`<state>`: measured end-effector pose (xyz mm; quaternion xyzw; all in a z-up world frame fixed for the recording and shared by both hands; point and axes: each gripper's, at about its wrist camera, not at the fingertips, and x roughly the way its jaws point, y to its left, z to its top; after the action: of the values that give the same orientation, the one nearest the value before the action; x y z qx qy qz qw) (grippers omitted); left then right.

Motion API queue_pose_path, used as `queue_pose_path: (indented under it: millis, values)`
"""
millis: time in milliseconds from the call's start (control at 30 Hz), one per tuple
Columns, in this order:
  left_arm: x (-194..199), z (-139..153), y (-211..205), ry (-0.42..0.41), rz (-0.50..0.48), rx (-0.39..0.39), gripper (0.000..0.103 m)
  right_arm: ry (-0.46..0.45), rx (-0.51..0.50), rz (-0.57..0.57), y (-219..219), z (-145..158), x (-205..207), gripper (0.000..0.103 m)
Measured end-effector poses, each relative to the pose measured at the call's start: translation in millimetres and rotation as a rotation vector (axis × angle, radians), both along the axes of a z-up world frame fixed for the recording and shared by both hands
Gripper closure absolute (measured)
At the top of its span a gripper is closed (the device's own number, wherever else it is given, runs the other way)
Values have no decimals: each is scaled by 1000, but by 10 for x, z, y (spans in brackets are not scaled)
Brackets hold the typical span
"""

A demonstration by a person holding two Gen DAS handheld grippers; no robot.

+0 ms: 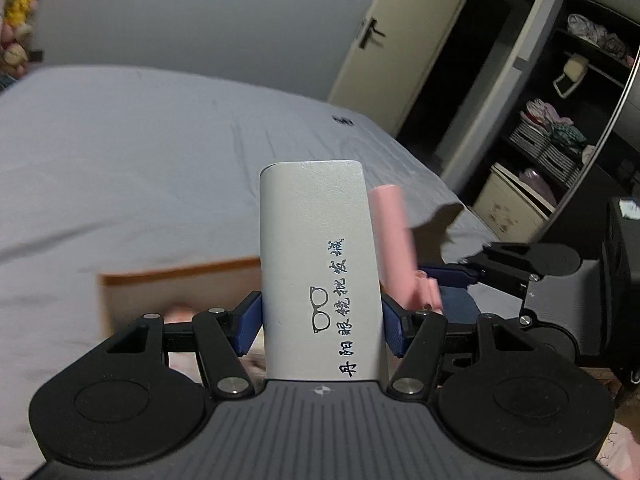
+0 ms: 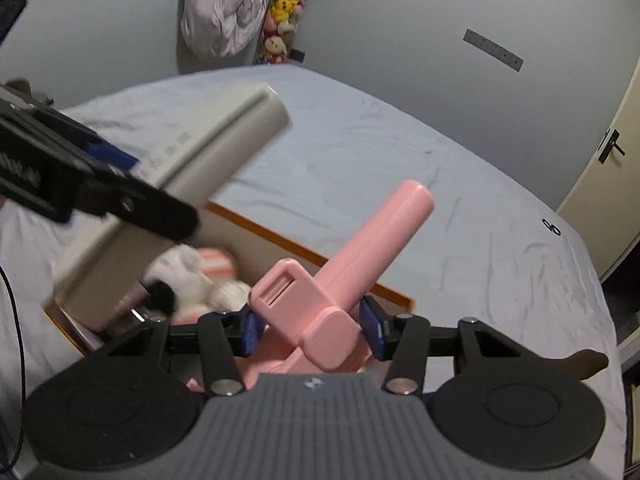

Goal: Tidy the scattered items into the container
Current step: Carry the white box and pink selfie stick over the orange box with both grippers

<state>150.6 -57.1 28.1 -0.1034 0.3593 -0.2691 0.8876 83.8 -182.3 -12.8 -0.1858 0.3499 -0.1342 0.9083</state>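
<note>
My left gripper [image 1: 320, 320] is shut on a pale grey glasses case [image 1: 316, 240] printed with black characters and a spectacles logo. The case stands up between the blue pads. My right gripper [image 2: 312, 328] is shut on a pink plastic tool [image 2: 376, 236] with a long rounded handle that points up and away. Both hover over an open cardboard box [image 2: 280, 240] with an orange-brown rim, lying on the bed. A white and pink plush toy [image 2: 192, 276] lies inside it. In the right wrist view the left gripper [image 2: 120, 184] and its case [image 2: 208, 152] cross the upper left, above the box.
A grey bed sheet [image 1: 140, 140] stretches wide behind the box, with a small black item [image 2: 551, 227] near its far corner. A cream door [image 1: 400, 40] and open wardrobe shelves [image 1: 560, 132] stand to the right. Stuffed toys [image 2: 284, 8] hang on the far wall.
</note>
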Motion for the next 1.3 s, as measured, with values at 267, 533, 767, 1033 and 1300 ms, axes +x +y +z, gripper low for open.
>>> queue_pose_path:
  millis: [267, 533, 767, 1033, 1300]
  values:
    - [289, -596, -423, 134, -4, 33, 33, 117, 62, -2, -403, -456, 47, 83]
    - [369, -797, -447, 237, 19, -21, 32, 123, 93, -15, -593, -575, -55, 86]
    - [431, -913, -584, 281, 37, -15, 32, 148, 107, -21, -596, -699, 127, 92]
    - [397, -968, -670, 274, 50, 25, 32, 143, 143, -26, -612, -675, 117, 93]
    - [369, -1006, -745, 253, 78, 60, 32, 129, 165, -43, -576, -639, 44, 92]
